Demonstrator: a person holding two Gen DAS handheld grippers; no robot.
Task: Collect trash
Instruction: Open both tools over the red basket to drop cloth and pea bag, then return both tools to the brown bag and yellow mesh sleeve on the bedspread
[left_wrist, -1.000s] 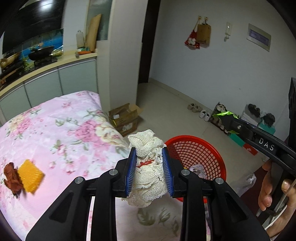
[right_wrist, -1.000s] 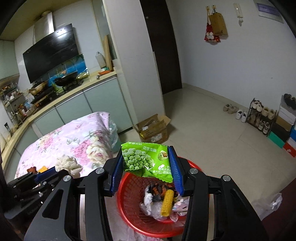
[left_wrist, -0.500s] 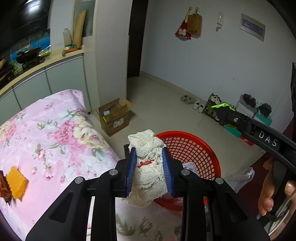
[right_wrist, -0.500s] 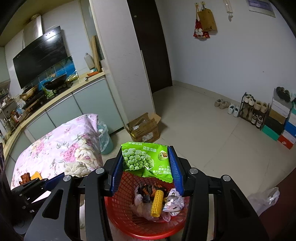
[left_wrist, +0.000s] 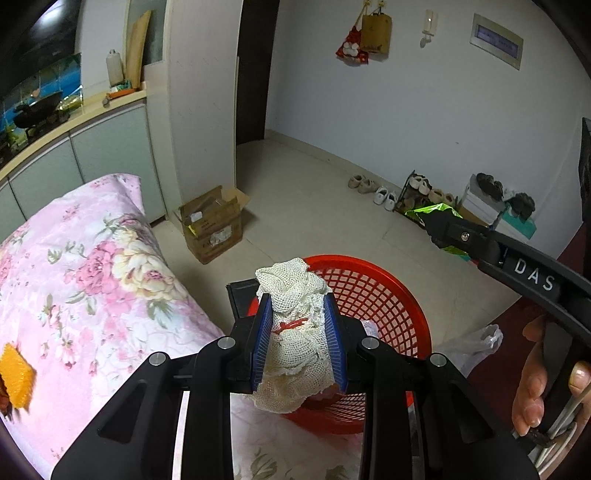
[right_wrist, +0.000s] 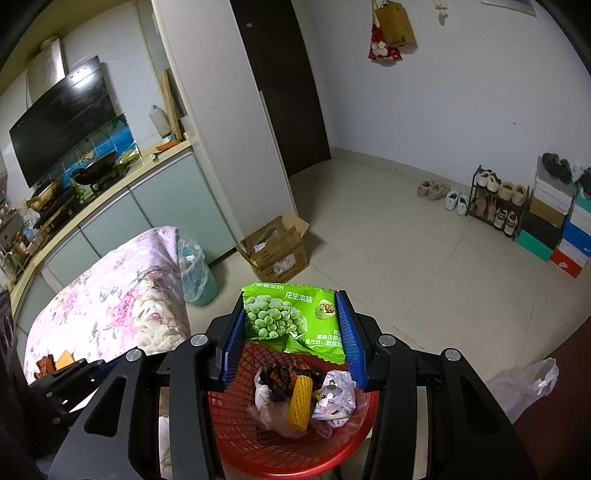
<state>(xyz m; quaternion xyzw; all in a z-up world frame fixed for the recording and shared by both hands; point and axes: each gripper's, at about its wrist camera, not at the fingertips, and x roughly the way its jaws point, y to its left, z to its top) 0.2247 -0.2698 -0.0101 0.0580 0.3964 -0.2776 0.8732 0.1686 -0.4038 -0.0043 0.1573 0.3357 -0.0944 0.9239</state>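
Observation:
My left gripper (left_wrist: 298, 325) is shut on a crumpled white mesh cloth (left_wrist: 295, 343), held over the near-left rim of the red mesh basket (left_wrist: 373, 291). My right gripper (right_wrist: 291, 332) is shut on a green pea snack bag (right_wrist: 291, 317), held above the red basket (right_wrist: 251, 435). The basket holds a corn cob (right_wrist: 300, 402), dark scraps and crumpled wrappers. The right gripper also shows in the left wrist view (left_wrist: 439, 229) with the green bag at its tip. An orange sponge (left_wrist: 16, 374) and a brown scrap lie on the floral table (left_wrist: 85, 280).
A cardboard box (left_wrist: 212, 227) sits on the floor by the wall. A lined bin (right_wrist: 194, 273) stands beside the table. A shoe rack (right_wrist: 495, 201) and shoe boxes line the right wall. A plastic bag (right_wrist: 521, 384) lies on the floor right of the basket.
Both grippers have moved right, away from the table and over the basket, still holding the cloth and the snack bag. The sponge has slid toward the left edge of the left view.

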